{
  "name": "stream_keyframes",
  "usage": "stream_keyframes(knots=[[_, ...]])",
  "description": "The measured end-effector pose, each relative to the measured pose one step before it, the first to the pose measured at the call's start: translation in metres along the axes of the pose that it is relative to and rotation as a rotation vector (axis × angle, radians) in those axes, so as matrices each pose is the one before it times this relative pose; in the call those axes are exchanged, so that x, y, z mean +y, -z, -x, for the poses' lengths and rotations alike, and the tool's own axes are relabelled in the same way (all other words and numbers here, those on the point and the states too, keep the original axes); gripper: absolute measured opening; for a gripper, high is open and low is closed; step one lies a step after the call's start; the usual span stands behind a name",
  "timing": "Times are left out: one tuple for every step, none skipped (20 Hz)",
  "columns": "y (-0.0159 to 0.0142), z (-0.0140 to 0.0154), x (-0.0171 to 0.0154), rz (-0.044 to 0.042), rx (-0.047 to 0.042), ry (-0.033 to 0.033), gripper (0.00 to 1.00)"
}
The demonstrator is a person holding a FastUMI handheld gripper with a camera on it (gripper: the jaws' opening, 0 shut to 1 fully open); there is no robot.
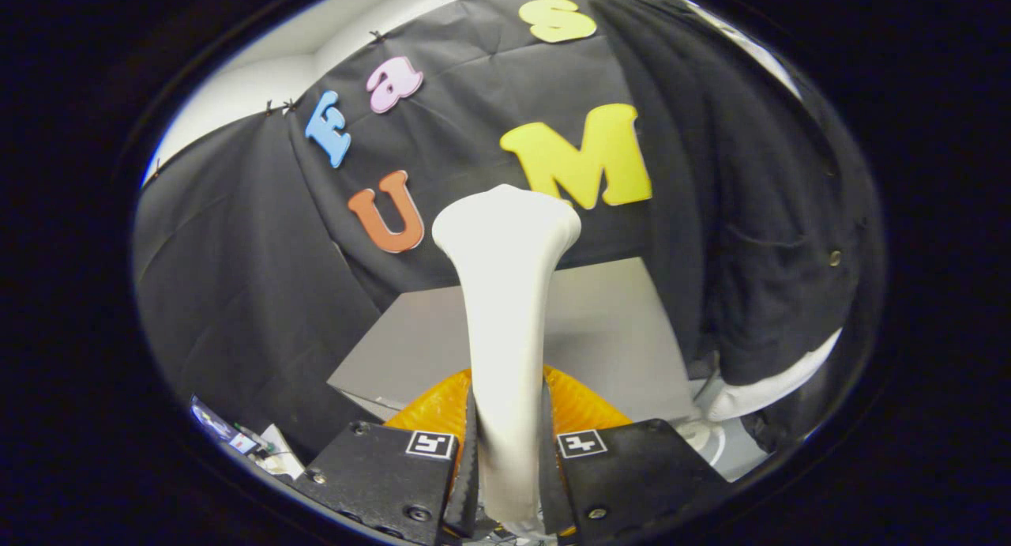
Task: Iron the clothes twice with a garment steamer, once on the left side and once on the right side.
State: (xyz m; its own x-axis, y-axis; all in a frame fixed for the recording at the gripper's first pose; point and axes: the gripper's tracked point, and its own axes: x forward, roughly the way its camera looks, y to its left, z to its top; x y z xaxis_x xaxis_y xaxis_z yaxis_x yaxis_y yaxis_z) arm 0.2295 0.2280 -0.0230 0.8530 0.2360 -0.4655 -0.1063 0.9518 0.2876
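Task progress: the garment steamer (505, 309) was already picked up and carried in the air; judged from this moment, the pick-up step was done and neither pass could be confirmed as done.
Work remaining: by that judgement, both strokes, one down the left side and one down the right side of the garment, were still to be made.
Gripper (509, 459): it was closed on the garment steamer, with both fingers pressed against the lower part of the white handle.
Steamer position: the handle was clamped between the fingers and rose beyond them, widening into the head at its far end; the head was raised clear of the grey table (616, 333).
Steamer base: an orange ribbed part (430, 412) was seen just behind the fingers, at the foot of the handle.
Garment: a dark garment (750, 214) was hung to the right of the steamer head, near it but apart; no contact was seen.
Gripper pose: the gripper was pointed forward and upward toward the booth wall, with the steamer head left of the garment.
Next move, as judged: the head would need swinging right onto the cloth.
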Motion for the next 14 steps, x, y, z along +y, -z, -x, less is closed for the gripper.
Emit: stream_keyframes(knots=[[0.00211, 0.01898, -0.01424, -0.00047, -0.01255, 0.02211, 0.34], [0.00063, 0.01447, -0.01553, 0.00080, -0.01158, 0.02147, 0.34], [0.00004, 0.01566, -0.01416, 0.00053, -0.01244, 0.02027, 0.34], [-0.00208, 0.01417, -0.01300, -0.00248, -0.01474, 0.01811, 0.34], [-0.00327, 0.01177, -0.01121, -0.00343, -0.01766, 0.01333, 0.34], [-0.00693, 0.01166, -0.00995, -0.00499, -0.02534, 0.01152, 0.34], [-0.00748, 0.00949, -0.00973, 0.00078, -0.03287, 0.00893, 0.34], [-0.01122, 0.00753, -0.00839, 0.00181, -0.03692, 0.00888, 0.34], [-0.01148, 0.00575, -0.00699, 0.00524, -0.03397, 0.00651, 0.34], [-0.01301, 0.00270, -0.00697, -0.00042, -0.02422, 0.00764, 0.34], [-0.01217, 0.00189, -0.00626, -0.00426, -0.02286, 0.00648, 0.34], [-0.01440, -0.00056, -0.00679, -0.00074, -0.02993, 0.00354, 0.34], [-0.01348, -0.00222, -0.01050, 0.00688, -0.03000, 0.01364, 0.34], [-0.01499, -0.00237, -0.01046, 0.00738, -0.03106, 0.01279, 0.34]])
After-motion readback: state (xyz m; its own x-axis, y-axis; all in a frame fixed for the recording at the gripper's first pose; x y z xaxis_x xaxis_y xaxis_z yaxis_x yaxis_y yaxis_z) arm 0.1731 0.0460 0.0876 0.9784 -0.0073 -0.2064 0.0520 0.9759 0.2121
